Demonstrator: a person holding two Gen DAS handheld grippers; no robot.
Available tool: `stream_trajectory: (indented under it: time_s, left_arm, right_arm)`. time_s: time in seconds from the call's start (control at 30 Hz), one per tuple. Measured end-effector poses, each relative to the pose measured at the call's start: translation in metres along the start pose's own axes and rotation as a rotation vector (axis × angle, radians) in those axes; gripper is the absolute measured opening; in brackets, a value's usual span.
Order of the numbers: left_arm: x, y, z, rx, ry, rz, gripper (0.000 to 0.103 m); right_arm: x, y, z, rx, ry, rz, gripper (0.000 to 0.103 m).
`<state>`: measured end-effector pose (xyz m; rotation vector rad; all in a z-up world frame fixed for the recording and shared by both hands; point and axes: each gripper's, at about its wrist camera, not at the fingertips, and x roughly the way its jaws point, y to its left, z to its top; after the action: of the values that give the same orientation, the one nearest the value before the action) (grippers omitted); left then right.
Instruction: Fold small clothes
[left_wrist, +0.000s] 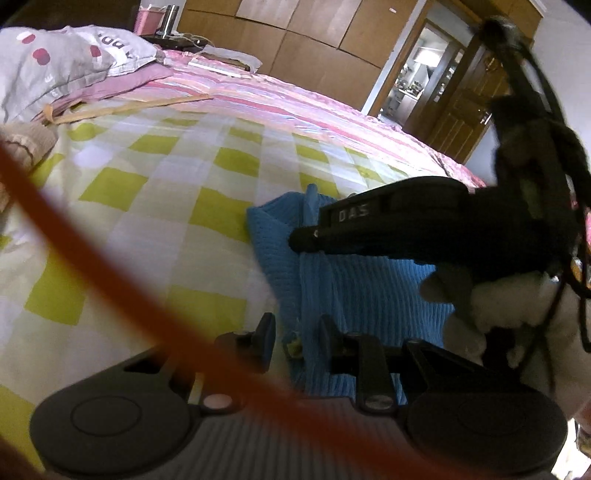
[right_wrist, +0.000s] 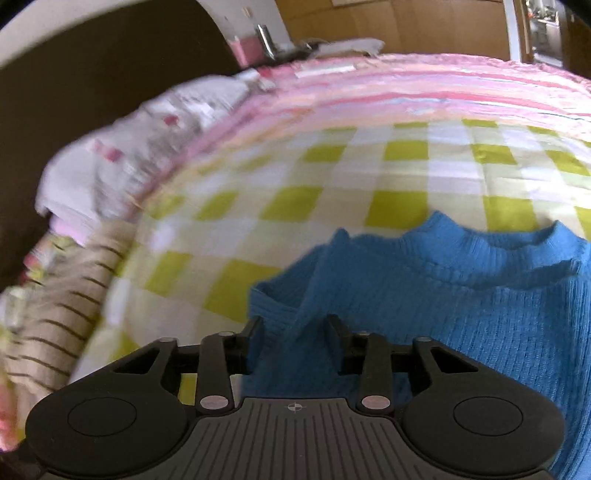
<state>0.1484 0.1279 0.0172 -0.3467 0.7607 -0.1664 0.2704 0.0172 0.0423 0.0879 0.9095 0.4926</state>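
Left wrist view: left hand-held gripper (left_wrist: 293, 334) sits at the bottom of frame, jaws a modest way apart, straddling the near left edge of the blue knit sweater (left_wrist: 369, 280); knit lies between the fingers but whether the pads press it I cannot tell. A blurred orange cord (left_wrist: 110, 258) crosses close to the lens. Sweater lies flat on the green-checked sheet (left_wrist: 166, 177) of the bed, presumably spread for folding. Right hand-held gripper (left_wrist: 308, 240) reaches in from the right over the sweater's upper part, tips appearing close together; a white-gloved hand (left_wrist: 487, 306) holds it. Right wrist view: right hand-held gripper (right_wrist: 293, 325) has a raised ridge of blue knit, apparently the sleeve, between its 2 fingers, pinching it; probably to carry it across the body. Collar (right_wrist: 491, 240) points away from camera. A striped garment (right_wrist: 55, 314) waits at left.
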Motion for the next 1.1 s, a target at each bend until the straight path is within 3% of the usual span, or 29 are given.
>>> stream_trajectory:
  time_s: [0.07,0.13,0.37,0.6,0.77,0.87,1.03,1.1]
  left_arm:
    - [-0.003,0.0,0.002,0.003,-0.008,-0.006,0.031]
    - [-0.005,0.001,0.002,-0.001,-0.013,-0.015,0.031]
    - [0.002,-0.001,-0.004,0.011,0.004,-0.009,0.031]
    - [0.014,-0.004,-0.008,0.056,0.042,0.011,0.032]
    - [0.013,-0.004,-0.009,0.054,0.05,0.013,0.032]
    - [0.01,-0.008,-0.01,0.077,0.032,0.023,0.032]
    - [0.013,-0.013,-0.009,0.09,0.027,0.036,0.032]
    - [0.013,-0.014,-0.009,0.09,0.022,0.052,0.032]
  right_arm:
    - [0.005,0.002,0.0,0.001,0.011,-0.023,0.007]
    - [0.002,0.004,0.002,0.016,0.011,0.005,0.006]
    - [-0.005,0.023,0.0,-0.017,-0.013,0.134,0.006]
    - [0.012,0.011,-0.001,0.042,0.028,0.135,0.01]
    - [-0.019,-0.001,-0.004,0.052,-0.045,0.155,0.01]
    - [-0.052,-0.025,-0.012,0.076,-0.127,0.1,0.01]
    - [-0.108,-0.089,-0.029,0.13,-0.287,-0.125,0.012]
    - [-0.12,-0.12,-0.031,0.176,-0.293,-0.201,0.013]
